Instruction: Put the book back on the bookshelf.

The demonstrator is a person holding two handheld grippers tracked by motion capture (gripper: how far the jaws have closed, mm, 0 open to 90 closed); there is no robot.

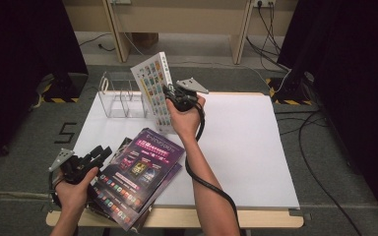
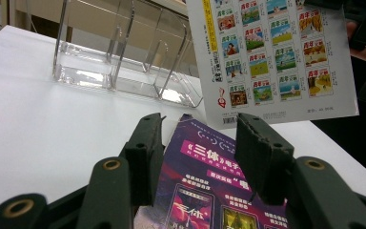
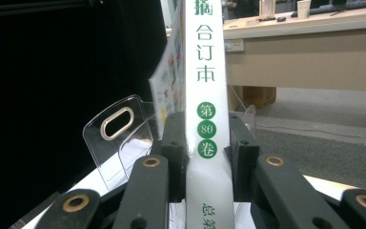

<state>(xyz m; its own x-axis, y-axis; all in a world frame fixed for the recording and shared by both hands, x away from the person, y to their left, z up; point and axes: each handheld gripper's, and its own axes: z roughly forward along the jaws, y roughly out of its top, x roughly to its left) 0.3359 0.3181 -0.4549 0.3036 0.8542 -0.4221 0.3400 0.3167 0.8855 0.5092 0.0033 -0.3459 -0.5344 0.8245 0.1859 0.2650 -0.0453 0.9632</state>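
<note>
High view: right gripper (image 1: 173, 98) raised beside the clear acrylic rack (image 1: 123, 96), jaws clamped on the spine of a thick white bound volume (image 1: 153, 86), held upright and slightly tilted, lower edge just right of the rack and above the white tabletop (image 1: 246, 142). Left gripper (image 1: 97, 156) low, well in front of the rack, at the left edge of the purple magazines (image 1: 140, 172) stacked nearer the table's front edge; jaws apart, nothing between the pads.

Left gripper view: black jaws spread, framing the top purple magazine (image 2: 205, 186) without pressing on it. Beyond it, the rack (image 2: 124, 57) standing empty, its dividers upright. To the rack's right, the white volume's back cover (image 2: 271, 57) with rows of small cover pictures, hanging in the air, bottom edge clear of the table.

Right gripper view: both pads tight against the white spine (image 3: 205, 119) with its green printed characters and round green badges. Rack end wall with an oval handle slot (image 3: 116, 123) just left of the volume, lower and behind it.

Step in hand, by judgement: carrying the volume to the rack for filing, not yet inserted. Next move likely calls for shifting the volume over a slot, squaring it with the dividers, lowering until the bottom edge seats, then releasing. Risk: catching a divider edge and tipping the light rack.
</note>
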